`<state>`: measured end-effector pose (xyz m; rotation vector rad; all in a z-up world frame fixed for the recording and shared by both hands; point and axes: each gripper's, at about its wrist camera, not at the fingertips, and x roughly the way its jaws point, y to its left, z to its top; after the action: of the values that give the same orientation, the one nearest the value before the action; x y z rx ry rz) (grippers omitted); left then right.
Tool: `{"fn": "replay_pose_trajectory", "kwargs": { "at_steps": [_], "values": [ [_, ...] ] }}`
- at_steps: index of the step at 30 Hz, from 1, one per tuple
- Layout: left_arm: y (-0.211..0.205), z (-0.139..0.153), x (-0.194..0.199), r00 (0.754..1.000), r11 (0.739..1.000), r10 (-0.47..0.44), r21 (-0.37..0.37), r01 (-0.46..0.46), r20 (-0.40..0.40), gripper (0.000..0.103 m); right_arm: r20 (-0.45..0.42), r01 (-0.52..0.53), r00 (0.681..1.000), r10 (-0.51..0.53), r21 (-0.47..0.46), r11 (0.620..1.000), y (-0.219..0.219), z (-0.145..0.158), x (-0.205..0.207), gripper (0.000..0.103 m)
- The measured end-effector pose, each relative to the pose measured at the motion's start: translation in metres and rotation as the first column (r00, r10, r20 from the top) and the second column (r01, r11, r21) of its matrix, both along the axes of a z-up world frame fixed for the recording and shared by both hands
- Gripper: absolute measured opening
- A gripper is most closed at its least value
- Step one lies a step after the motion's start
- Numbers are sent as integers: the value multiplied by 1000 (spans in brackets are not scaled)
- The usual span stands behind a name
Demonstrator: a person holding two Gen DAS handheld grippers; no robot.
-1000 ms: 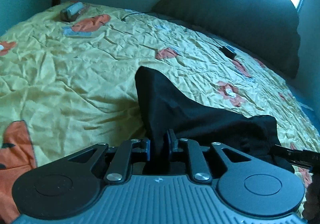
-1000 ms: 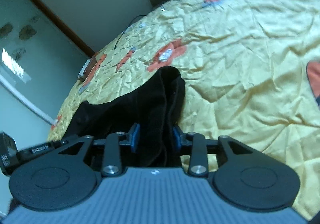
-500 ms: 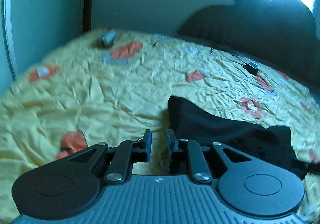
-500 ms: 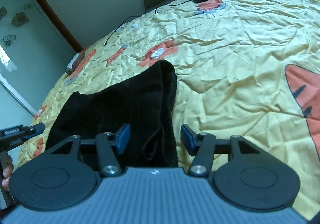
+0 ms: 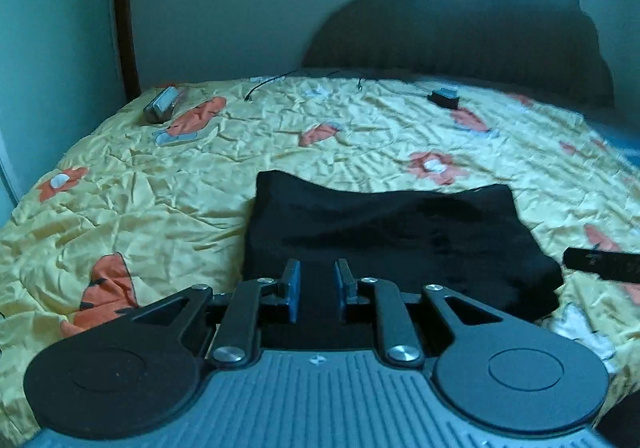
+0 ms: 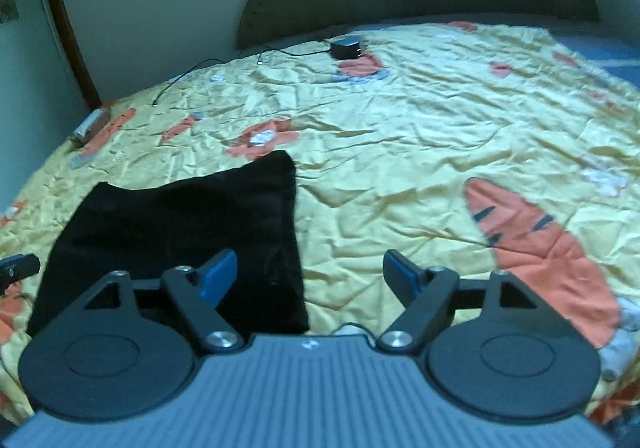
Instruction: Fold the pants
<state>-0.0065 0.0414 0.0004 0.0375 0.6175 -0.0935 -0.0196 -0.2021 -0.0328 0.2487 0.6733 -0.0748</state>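
The black pants (image 5: 392, 232) lie folded in a flat rectangle on the yellow bedspread (image 5: 168, 184). They also show in the right wrist view (image 6: 180, 224). My left gripper (image 5: 317, 288) hangs just above the pants' near edge, its jaws a small gap apart and holding nothing. My right gripper (image 6: 310, 274) is wide open and empty, above the pants' near right corner. The tip of the right gripper (image 5: 600, 264) shows at the right edge of the left wrist view.
A dark headboard (image 5: 460, 36) stands at the far end of the bed. A black charger (image 5: 444, 98) with its cable and a small grey box (image 5: 162, 108) lie on the far part of the bedspread. A wall (image 5: 56, 60) runs along the left.
Both grippers have let go of the pants and pulled back and up. The pants have dropped flat onto the bed. The right jaws have opened wide.
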Motion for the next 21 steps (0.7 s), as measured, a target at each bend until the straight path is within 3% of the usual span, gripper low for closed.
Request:
{"fn": "replay_pose_trajectory", "kwargs": {
  "at_steps": [4, 9, 15, 17, 19, 21],
  "values": [
    [-6, 4, -6, 1000, 1000, 10, 20, -10, -8, 17, -5, 21, 1000, -21, -50, 999, 4, 4, -6, 90],
    [-14, -2, -6, 998, 999, -1, 43, 4, -60, 17, 9, 21, 1000, -20, -92, 996, 14, 10, -9, 96],
    [-23, -2, -9, 998, 998, 6, 67, -2, -64, 19, 18, 21, 1000, -19, -107, 994, 22, 14, -13, 102],
    [-26, -1, -8, 998, 997, 5, 76, 1, -67, 32, 23, 29, 999, -27, -112, 993, 24, 16, -14, 103],
    [-28, -2, -8, 998, 996, 17, 92, -11, -59, 64, 22, 28, 999, -26, -112, 993, 26, 17, -14, 103],
    [-31, -1, -8, 999, 993, 27, 115, -23, -38, 75, 30, 20, 999, -17, -105, 994, 26, 17, -15, 103]
  ]
}}
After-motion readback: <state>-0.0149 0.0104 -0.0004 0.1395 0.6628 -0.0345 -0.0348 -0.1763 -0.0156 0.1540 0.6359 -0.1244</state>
